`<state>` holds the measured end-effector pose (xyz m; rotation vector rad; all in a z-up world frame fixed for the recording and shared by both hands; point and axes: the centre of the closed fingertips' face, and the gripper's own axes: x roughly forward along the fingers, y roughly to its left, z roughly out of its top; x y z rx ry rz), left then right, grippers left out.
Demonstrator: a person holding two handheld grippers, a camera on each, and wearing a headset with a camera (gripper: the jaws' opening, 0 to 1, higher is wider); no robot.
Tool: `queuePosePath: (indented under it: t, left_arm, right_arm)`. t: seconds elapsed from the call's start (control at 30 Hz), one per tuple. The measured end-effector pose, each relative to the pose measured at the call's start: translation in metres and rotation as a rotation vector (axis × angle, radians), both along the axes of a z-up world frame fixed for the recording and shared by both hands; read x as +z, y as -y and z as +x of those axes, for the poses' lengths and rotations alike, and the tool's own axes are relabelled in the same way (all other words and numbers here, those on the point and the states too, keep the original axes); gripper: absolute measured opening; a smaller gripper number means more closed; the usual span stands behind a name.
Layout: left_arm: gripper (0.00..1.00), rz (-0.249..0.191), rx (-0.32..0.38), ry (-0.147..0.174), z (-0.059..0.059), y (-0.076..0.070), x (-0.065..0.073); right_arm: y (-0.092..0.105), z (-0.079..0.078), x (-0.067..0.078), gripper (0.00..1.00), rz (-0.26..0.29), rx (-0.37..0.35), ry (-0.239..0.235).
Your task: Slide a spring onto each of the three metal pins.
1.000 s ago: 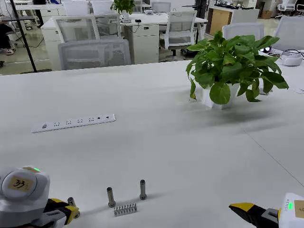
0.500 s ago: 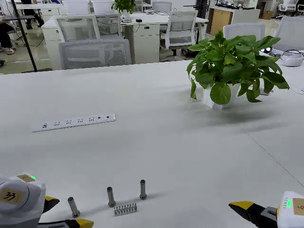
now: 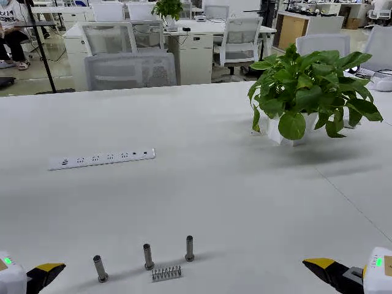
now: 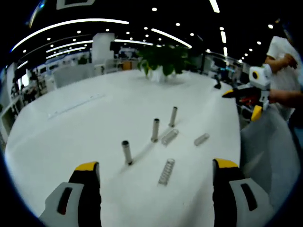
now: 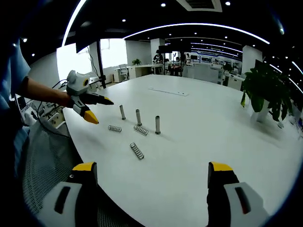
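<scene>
Metal pins [image 3: 148, 256] upright in a row, spring [image 3: 166, 273] lying flat along it

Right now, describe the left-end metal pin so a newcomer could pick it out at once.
On the white table with the potted plant, look near the front edge for a row of three upright metal pins. The left-end pin stands off by a wider gap, while the middle pin and right pin stand close together with a spring lying before them.
</scene>
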<state>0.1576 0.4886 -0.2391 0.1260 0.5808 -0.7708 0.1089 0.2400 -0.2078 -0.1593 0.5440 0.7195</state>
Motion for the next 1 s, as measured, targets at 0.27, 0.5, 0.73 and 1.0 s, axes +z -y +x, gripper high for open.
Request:
queuePosePath:
  t: [0.27, 0.5, 0.73, 1.0]
  left_arm:
    - [1.0, 0.006, -0.007, 0.0, -0.012, -0.008, -0.003]
    - [1.0, 0.005, -0.013, -0.001, -0.017, -0.003, -0.002]
    - [0.95, -0.004, -0.016, 0.006, -0.02, 0.002, -0.001]
    - [0.85, 0.016, -0.018, 0.027, -0.02, 0.0, -0.007]
  right_arm:
    - [0.003, 0.007, 0.005, 0.99, -0.006, 0.007, 0.012]
    - [0.001, 0.008, 0.004, 0.99, -0.017, 0.022, 0.008]
    - [-0.002, 0.007, 0.004, 0.99, -0.017, 0.035, 0.001]
    - [-0.006, 0.007, 0.003, 0.99, -0.03, 0.063, -0.003]
